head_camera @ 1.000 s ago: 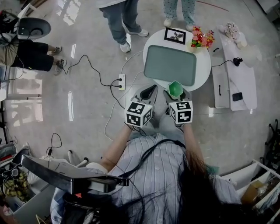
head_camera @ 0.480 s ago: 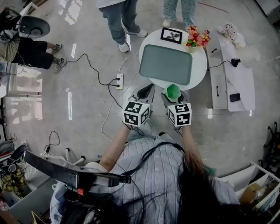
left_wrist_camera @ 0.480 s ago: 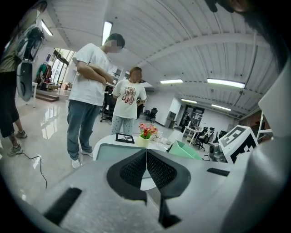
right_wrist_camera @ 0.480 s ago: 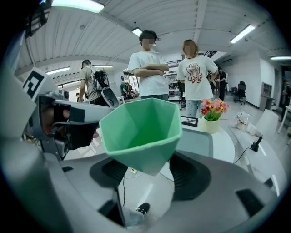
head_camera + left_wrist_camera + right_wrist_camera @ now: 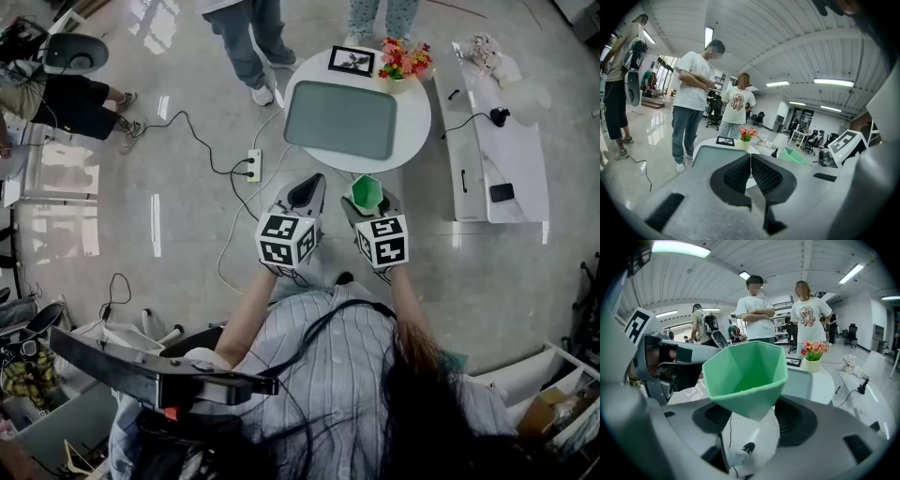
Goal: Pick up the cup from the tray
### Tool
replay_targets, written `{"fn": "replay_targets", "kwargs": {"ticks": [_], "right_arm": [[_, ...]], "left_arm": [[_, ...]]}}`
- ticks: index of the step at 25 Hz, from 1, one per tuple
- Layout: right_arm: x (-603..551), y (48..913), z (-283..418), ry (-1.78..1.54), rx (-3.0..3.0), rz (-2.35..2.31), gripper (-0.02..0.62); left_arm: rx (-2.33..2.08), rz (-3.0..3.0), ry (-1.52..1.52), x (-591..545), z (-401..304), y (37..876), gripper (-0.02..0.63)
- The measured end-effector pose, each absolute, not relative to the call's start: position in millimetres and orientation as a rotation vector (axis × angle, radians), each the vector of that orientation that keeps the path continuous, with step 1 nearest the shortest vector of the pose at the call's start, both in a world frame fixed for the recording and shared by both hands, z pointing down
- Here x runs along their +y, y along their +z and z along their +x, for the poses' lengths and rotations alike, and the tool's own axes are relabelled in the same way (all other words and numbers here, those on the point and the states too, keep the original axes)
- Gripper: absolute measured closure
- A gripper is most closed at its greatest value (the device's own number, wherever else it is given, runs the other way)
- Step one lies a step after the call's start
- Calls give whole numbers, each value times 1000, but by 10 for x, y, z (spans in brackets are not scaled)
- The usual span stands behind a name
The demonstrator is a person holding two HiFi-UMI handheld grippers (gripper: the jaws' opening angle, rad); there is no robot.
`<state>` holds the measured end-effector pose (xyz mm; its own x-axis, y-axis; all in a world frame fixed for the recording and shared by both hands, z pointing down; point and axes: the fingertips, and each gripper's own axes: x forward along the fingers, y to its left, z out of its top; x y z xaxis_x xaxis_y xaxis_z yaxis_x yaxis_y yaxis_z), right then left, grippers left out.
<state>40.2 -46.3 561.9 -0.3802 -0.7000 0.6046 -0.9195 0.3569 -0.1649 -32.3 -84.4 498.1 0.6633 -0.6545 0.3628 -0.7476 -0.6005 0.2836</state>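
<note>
- Left of centre in the head view, a power strip (image 5: 253,165) and its cable (image 5: 202,148) lie on the floor. They are a trip hazard if the person steps that way while looking at the tools.
- The left tool (image 5: 305,192) has its jaws pressed together with nothing between them, as the left gripper view (image 5: 750,159) shows. It hangs just beside the right one, so a careless swing could knock the cup's wall and tip it out of its grip.
- The tray (image 5: 340,120) lies bare in the upper centre of the frame. The cup is already off it, so the task looks essentially done and the risk now is a drop.
- The right tool (image 5: 367,199) pinches the green cup (image 5: 364,190) over the floor, below the tray in the frame and clear of the worktop's (image 5: 420,117) near edge.
- In the right gripper view, the jaws (image 5: 754,418) bear on the low, tapered part of the cup (image 5: 745,376), which sits tilted. Sloped, faceted walls give the pads little to hold, so the cup could likely squeeze upward and pop free, or twist about the pinch line on a jerk.
- A harder squeeze might buckle the thin wall instead.
- At the upper right, a flower pot (image 5: 403,58) and a picture frame (image 5: 351,61) stand on the worktop's far side. They are at risk only if the cup is carried back over them.
</note>
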Motion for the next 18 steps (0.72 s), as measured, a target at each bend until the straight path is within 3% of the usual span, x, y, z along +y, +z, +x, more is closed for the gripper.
{"fn": "replay_targets", "kwargs": {"ticks": [18], "right_arm": [[795, 5563, 489, 660, -2238, 1361, 319]], "left_arm": [[-1116, 2507, 325, 443, -114, 4945, 591]]}}
